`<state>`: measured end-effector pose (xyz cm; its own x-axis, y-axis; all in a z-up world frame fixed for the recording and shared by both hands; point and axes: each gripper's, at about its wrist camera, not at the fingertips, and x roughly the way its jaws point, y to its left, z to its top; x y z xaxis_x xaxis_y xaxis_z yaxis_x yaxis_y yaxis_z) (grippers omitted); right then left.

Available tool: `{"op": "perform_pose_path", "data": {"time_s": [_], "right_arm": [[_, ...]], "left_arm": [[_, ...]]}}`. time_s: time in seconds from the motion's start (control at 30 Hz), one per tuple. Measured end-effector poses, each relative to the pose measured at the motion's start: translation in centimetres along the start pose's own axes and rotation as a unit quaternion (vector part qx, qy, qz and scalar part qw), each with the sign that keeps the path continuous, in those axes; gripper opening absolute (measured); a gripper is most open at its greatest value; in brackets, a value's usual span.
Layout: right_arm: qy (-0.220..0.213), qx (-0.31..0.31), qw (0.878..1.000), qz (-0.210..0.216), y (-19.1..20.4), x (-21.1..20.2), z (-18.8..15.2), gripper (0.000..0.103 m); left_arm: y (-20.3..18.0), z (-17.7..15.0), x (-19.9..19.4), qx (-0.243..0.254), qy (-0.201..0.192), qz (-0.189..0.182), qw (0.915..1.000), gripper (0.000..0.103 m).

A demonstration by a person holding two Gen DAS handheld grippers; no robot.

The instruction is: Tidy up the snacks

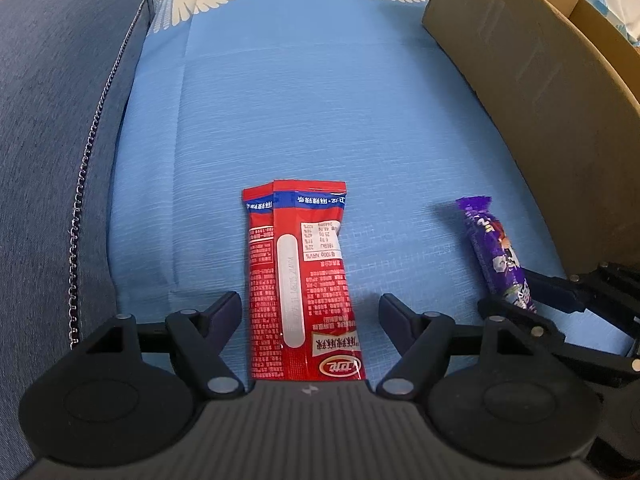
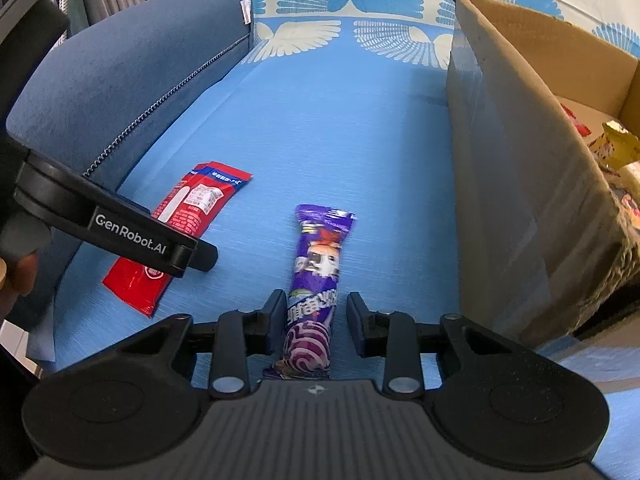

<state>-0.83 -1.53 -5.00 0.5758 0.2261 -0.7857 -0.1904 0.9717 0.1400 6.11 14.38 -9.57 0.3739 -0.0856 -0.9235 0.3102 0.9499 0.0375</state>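
Both tongs straddle their snacks, neither clenched.
Right tongs (image 2: 312, 312) released around purple packet (image 2: 316, 264), axis toward 12; left tongs (image 1: 310, 312) released around red packets (image 1: 296, 276), likewise on the blue cushion (image 1: 300, 100).

I note two overlapping flat packets (image 1: 300, 276) on the sofa seat (image 1: 320, 120), a wrapped bar (image 2: 314, 280) lying to their right, apart. The cardboard box (image 2: 520, 200) stands right of the bar, more snacks (image 2: 616, 148) in it. The armrest (image 1: 52, 120) lies left
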Motion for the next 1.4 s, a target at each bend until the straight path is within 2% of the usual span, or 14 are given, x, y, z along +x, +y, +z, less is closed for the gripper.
{"op": "perform_pose_path", "data": {"time_s": [0.07, 0.17, 0.27, 0.67, 0.93, 1.23, 1.4], "right_arm": [[-0.001, -0.007, 1.0, -0.005, 0.1, 0.1, -0.1, 0.025], [-0.003, -0.01, 1.0, -0.01, 0.1, 0.1, 0.0, 0.022], [-0.009, -0.008, 1.0, -0.013, 0.1, 0.1, 0.0, 0.021], [-0.082, 0.004, 0.997, -0.004, -0.1, -1.5, 0.0, 0.02], [-0.127, -0.007, 0.992, 0.0, 0.0, -2.7, -0.3, 0.021], [-0.19, -0.02, 0.982, 0.006, -0.6, -5.3, 0.0, 0.021], [-0.213, -0.005, 0.977, 0.021, -1.8, -7.0, 0.6, 0.021]], "left_arm": [[0.1, 0.1, -0.1, -0.003, -0.003, 0.0, 1.0, 0.072], [0.4, 0.1, -0.3, -0.011, -0.01, 0.002, 0.9999, 0.055], [0.7, 0.1, -0.6, -0.02, -0.015, -0.004, 0.9997, 0.051], [2.0, 1.0, -3.1, -0.058, -0.08, -0.007, 0.995, 0.05], [2.0, 1.0, -3.5, -0.068, -0.089, -0.005, 0.9936, 0.05], [1.7, 1.5, -4.9, -0.078, -0.123, -0.009, 0.9893, 0.05], [0.7, 2.4, -5.9, -0.077, -0.16, -0.019, 0.984, 0.05]]}}
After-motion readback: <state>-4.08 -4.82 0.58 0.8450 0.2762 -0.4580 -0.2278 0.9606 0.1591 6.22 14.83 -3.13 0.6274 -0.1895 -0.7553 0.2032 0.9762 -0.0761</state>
